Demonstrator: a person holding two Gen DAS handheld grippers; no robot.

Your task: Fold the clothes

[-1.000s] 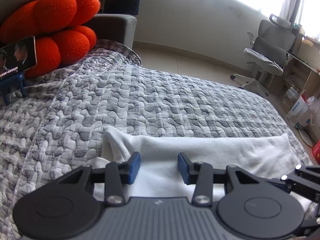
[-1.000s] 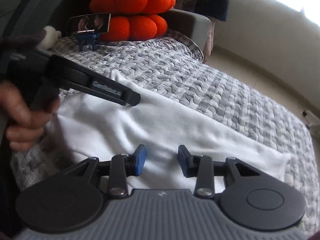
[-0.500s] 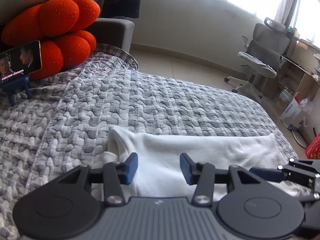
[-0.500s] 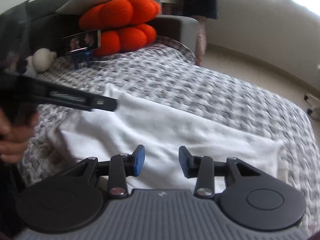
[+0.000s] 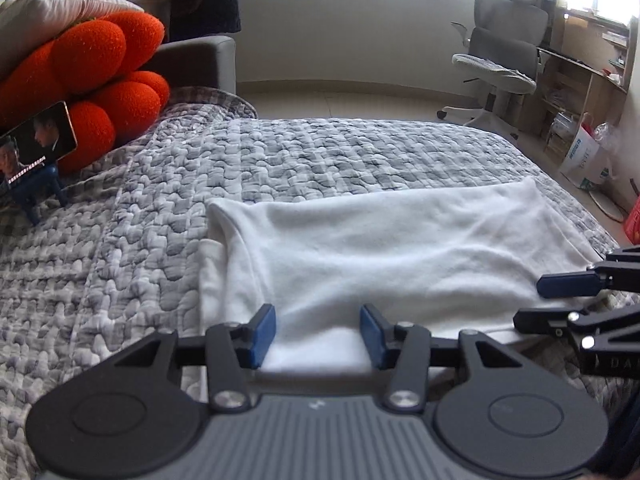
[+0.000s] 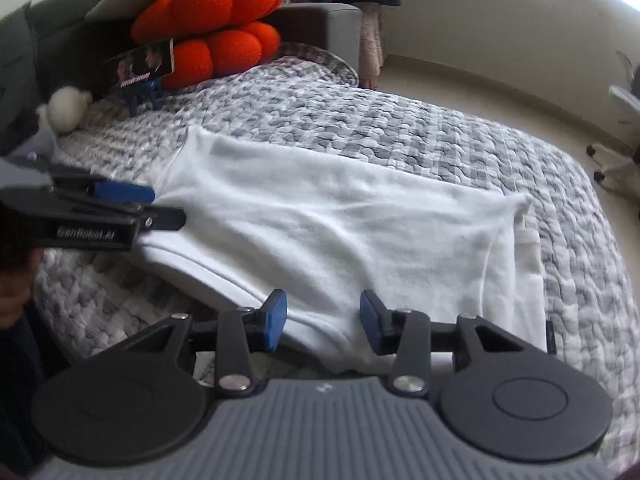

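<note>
A white garment [image 5: 400, 248] lies folded into a long strip across the grey quilted bed [image 5: 320, 152]. My left gripper [image 5: 318, 334] is open, its blue pads [image 5: 264, 334] over the strip's near edge with nothing between them. In the same view the right gripper [image 5: 538, 302] reaches in from the right, by the strip's right end. In the right wrist view the garment [image 6: 340, 232] runs from upper left to right. My right gripper [image 6: 322, 324] stands open over its near hem. The left gripper [image 6: 160, 205] hovers at the strip's left end, held by a hand.
Orange cushions [image 5: 100, 80] and a phone on a blue stand [image 5: 36, 148] sit at the head of the bed. A white plush toy [image 6: 68, 108] lies beside them. An office chair [image 5: 500, 52], shelves and a bag [image 5: 584, 156] stand past the bed's right side.
Both grippers stayed open and drew back toward the near edge of the strip, spreading apart toward its two ends. The garment itself has not moved.
</note>
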